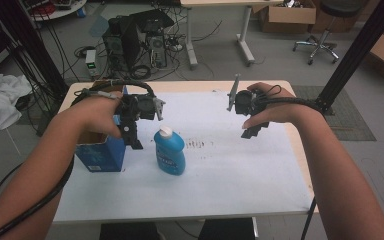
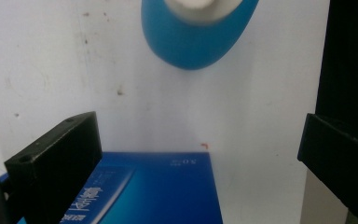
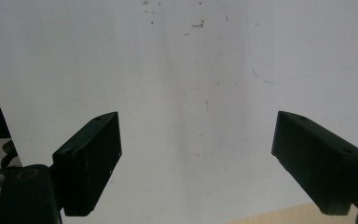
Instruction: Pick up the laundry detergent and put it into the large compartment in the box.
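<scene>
Soft, even overhead light; the white desk (image 1: 220,165) is bright, with faint shadows. All three pictures are slightly soft. The blue bottle (image 2: 196,32) close up is blurred.

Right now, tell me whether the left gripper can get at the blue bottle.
Probably yes. The left gripper hangs open just beside the blue bottle, which stands upright and apart from the blue box. Nothing lies between them.

Blue bottle (image 1: 169,151), white cap (image 1: 165,132)
</scene>
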